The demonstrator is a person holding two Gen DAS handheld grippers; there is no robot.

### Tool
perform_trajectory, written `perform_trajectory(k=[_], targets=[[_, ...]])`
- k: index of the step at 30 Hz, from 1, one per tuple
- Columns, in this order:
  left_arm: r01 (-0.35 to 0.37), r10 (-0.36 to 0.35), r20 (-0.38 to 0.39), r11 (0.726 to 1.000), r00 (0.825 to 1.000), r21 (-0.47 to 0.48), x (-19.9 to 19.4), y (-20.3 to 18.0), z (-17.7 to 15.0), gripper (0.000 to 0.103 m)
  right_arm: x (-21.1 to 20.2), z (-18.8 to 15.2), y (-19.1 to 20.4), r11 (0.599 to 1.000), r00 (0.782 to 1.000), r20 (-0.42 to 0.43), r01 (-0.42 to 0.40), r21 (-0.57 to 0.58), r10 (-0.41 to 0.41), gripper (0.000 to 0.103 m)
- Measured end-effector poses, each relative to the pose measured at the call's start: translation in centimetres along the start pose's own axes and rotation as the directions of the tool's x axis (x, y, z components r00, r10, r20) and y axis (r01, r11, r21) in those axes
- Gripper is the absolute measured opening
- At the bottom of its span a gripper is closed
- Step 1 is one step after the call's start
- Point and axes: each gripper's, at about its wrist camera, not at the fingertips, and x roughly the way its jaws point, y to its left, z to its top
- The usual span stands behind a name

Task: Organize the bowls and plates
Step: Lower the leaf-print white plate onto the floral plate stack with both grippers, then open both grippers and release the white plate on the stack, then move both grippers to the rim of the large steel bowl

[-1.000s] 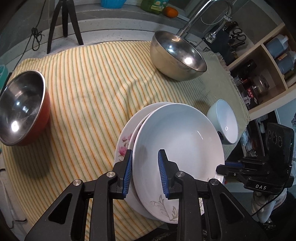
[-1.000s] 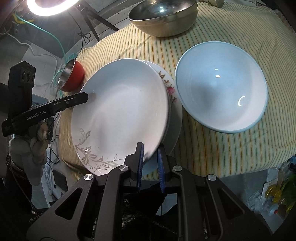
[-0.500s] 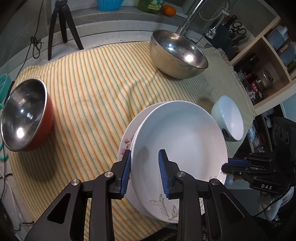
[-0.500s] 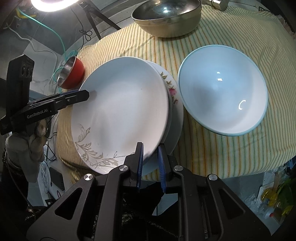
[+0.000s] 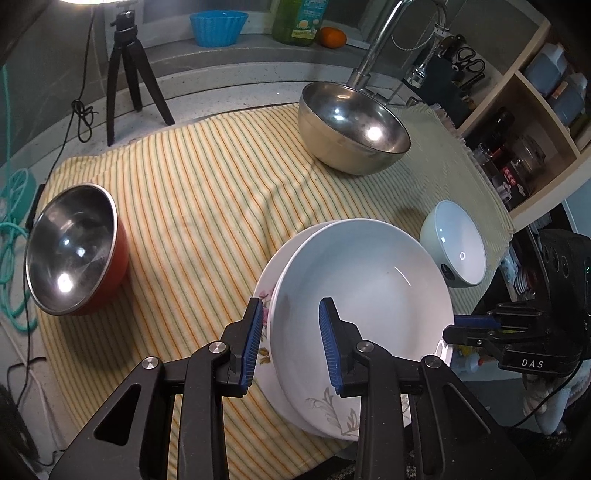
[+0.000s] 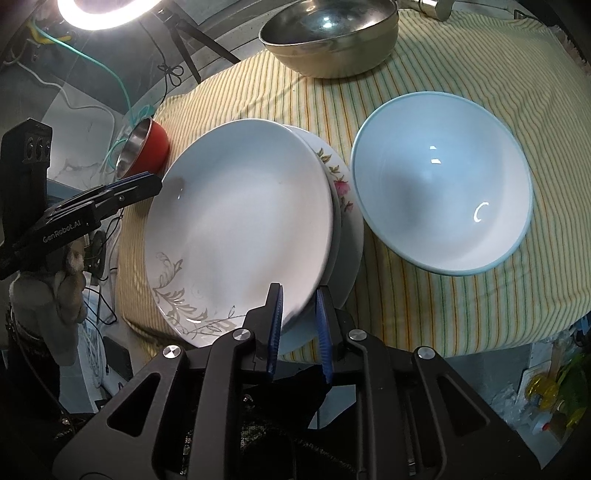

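A white plate with a grey leaf pattern (image 5: 364, 291) (image 6: 240, 229) lies tilted on a flowered plate (image 5: 265, 295) (image 6: 341, 188) on the striped cloth. My left gripper (image 5: 291, 341) is open, its blue pads either side of the top plate's near rim. My right gripper (image 6: 298, 326) is open, its pads straddling the top plate's rim from the opposite side. A pale blue bowl (image 5: 456, 247) (image 6: 443, 181) stands beside the plates.
A large steel bowl (image 5: 352, 129) (image 6: 328, 33) stands at the far side by the faucet (image 5: 384, 40). A red-sided steel bowl (image 5: 74, 251) (image 6: 142, 151) sits to the left. A tripod (image 5: 129, 77) stands behind; shelves (image 5: 532, 122) are on the right.
My right gripper's jaws have widened around the top plate's rim. My left gripper has drawn back and lifted slightly. The top plate has settled lower on the flowered plate.
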Motion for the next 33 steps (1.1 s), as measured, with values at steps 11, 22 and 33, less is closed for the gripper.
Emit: perform_trajectory(k=[11, 22, 33], targets=[[0.044, -0.042, 0.038, 0.998, 0.998, -0.048, -1.2, 0.2, 0.8, 0.029, -2.5, 0.8, -0.1, 0.999, 0.997, 0.058, -0.045, 0.009, 0.045, 0.028], [0.106, -0.087, 0.126, 0.982, 0.988, -0.158, -2.2, 0.8, 2.7, 0.056, -7.4, 3.9, -1.8, 0.996, 0.975, 0.204, -0.091, 0.005, 0.088, 0.065], [0.148, -0.107, 0.193, 0.965, 0.975, -0.217, -1.5, -0.7, 5.3, 0.056, -10.8, 8.3, -6.3, 0.997, 0.961, 0.269, -0.07, 0.017, 0.063, 0.066]])
